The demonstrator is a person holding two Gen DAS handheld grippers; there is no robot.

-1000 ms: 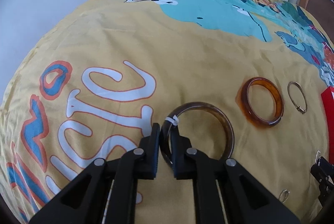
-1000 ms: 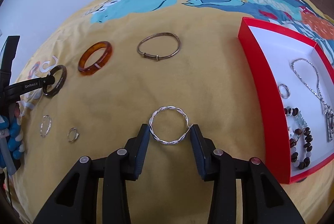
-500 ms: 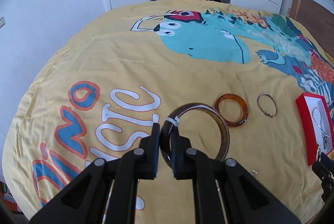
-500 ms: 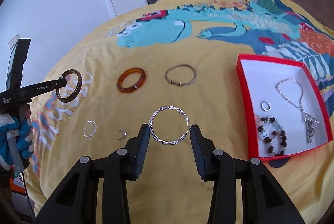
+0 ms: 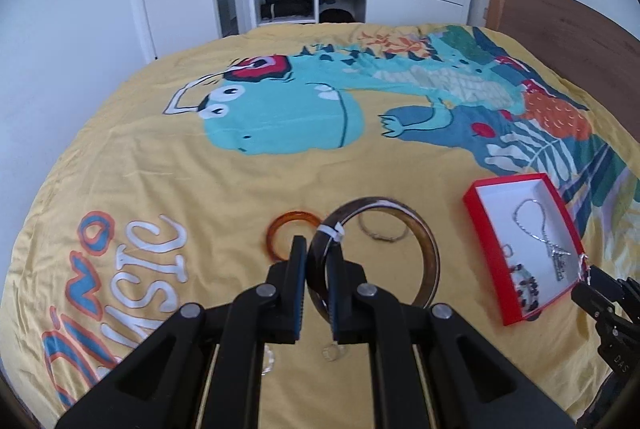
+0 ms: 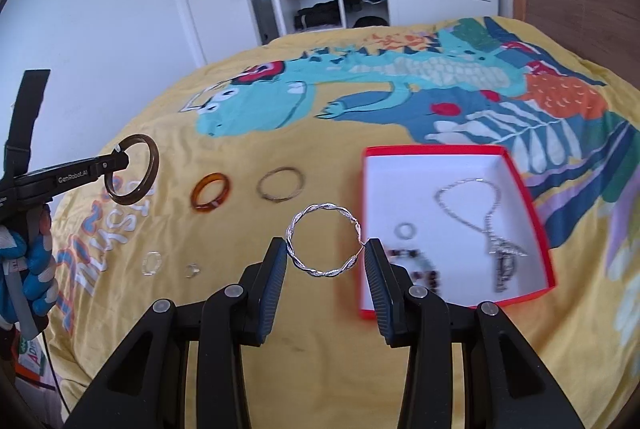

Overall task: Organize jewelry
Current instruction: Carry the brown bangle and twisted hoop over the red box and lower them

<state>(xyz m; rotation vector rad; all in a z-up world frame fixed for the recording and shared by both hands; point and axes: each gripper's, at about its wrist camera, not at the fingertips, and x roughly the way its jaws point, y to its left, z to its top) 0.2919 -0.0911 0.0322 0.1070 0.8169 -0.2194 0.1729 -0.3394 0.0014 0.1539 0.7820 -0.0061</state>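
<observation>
Left gripper (image 5: 316, 265): we see its pads clamped on the rim of the dark bangle (image 5: 428, 261), beside a small white tag on the band. The ring stands out ahead of the fingertips and to their right, clear of the bedspread (image 5: 200, 189).
Left gripper, right wrist view (image 6: 116, 161): we find it at the left edge, the dark bangle (image 6: 150, 173) hanging off its tip above the bedspread (image 6: 320, 349). A gloved hand (image 6: 30, 265) holds the handle.
Right gripper (image 6: 326, 253): we see it clenched on the twisted silver hoop (image 6: 324, 247), one pad on each side. The hoop lies between the fingertips and reaches forward of them, held above the fabric.
Red box (image 6: 370, 229): it sits on the bedspread just right of the right gripper, its near left corner behind the right finger. In the left wrist view the red box (image 5: 486, 241) lies well to the right of the held bangle.
Box contents: a silver chain necklace (image 6: 476, 213), a small ring (image 6: 405, 231) and a beaded bracelet (image 6: 424, 271).
Amber bangle (image 6: 210, 193): it lies flat on the fabric, between the two grippers and beyond them.
Thin metal bracelet (image 6: 280, 185): just right of the amber bangle, apart from it.
Two small rings (image 6: 152, 263): near the left of the right gripper; details too blurred to tell.
</observation>
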